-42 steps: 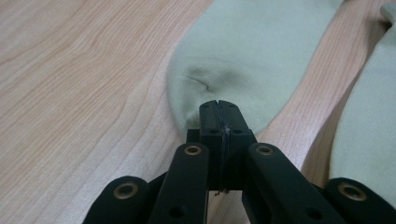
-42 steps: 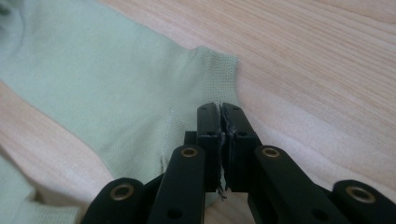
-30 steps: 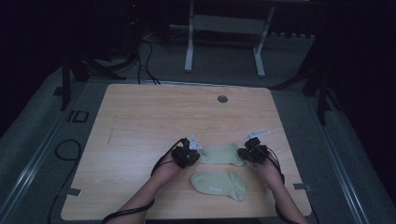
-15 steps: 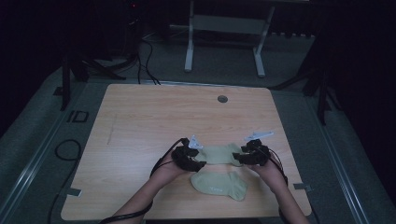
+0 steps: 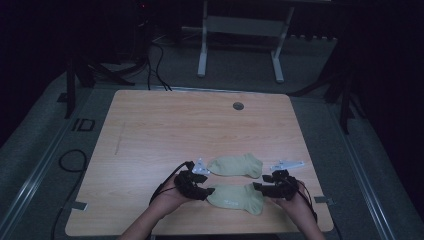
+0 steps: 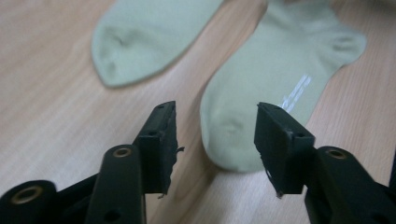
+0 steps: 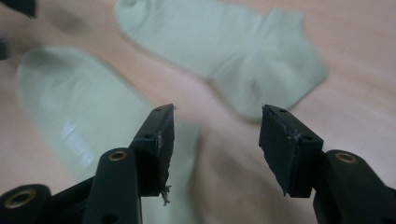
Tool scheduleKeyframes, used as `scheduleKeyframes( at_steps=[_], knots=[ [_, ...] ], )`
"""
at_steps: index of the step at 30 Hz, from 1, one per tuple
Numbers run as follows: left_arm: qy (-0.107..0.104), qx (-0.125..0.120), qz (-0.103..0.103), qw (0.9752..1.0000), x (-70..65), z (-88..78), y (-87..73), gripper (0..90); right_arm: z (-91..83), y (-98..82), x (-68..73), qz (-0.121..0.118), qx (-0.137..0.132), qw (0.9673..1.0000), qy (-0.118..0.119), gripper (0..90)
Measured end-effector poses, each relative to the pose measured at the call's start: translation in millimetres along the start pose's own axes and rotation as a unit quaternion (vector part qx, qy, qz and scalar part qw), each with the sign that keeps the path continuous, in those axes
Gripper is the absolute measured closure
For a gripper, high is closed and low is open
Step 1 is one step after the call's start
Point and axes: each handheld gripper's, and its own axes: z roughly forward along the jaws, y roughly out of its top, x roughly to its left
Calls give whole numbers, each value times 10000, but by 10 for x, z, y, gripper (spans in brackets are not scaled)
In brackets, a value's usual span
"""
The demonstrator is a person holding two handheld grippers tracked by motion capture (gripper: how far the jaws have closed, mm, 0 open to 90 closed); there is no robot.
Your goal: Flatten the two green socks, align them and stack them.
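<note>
Lying flat near the table's [image 5: 150, 130] front edge, the near sock [image 5: 235, 197] sits between both grippers, the far sock [image 5: 236, 165] just beyond. A snag or drag could be caused if it is pinched unevenly. The left gripper [image 5: 204, 192] and right gripper [image 5: 260, 187], held low and level facing inward, have just been opening then narrowing; nothing is gripped.
</note>
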Motion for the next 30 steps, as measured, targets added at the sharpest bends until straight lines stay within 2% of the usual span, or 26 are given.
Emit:
scheduleKeyframes(
  at_steps=[2,3,5,8,9,10,13,14,18,19,23,25,26,30],
  knots=[
    [-47,52,-33,10000,-3,37,-42,524,-12,-38,32,-38,42,10000,-13,498],
    [-55,100,-55,9999,-8,75,-74,549,-33,-106,82,-128,135,9998,-17,538],
    [-54,136,-45,9999,-9,91,-85,562,-40,-164,120,-177,221,9996,-29,550],
    [-42,200,18,9998,-20,139,-105,577,-33,-212,149,-221,305,9992,-120,566],
    [-25,264,9,9996,-11,154,-103,577,-22,-244,179,-274,346,9989,-159,596],
    [-25,264,9,9996,-11,154,-103,578,-21,-252,196,-351,345,9984,-274,605],
    [3,301,-47,9995,8,175,-97,623,-9,-260,218,-403,405,9978,-331,624],
    [18,340,-54,9994,13,192,-96,668,11,-267,226,-444,465,9972,-373,664],
    [14,403,30,9992,-20,211,-99,737,35,-276,241,-574,544,9963,-333,709],
    [1,400,60,9992,-28,217,-100,772,38,-268,251,-614,576,9960,-308,765],
    [80,307,-15,9995,-30,210,-90,874,39,-252,262,-631,615,9957,-274,825],
    [80,307,-15,9995,-30,210,-90,877,37,-248,263,-630,620,9958,-255,825],
    [126,231,-13,9997,-48,171,-67,879,17,-232,269,-640,620,9958,-201,830],
    [110,162,13,9998,-55,108,-25,880,-48,-178,245,-600,493,9969,-160,832]
  ],
)
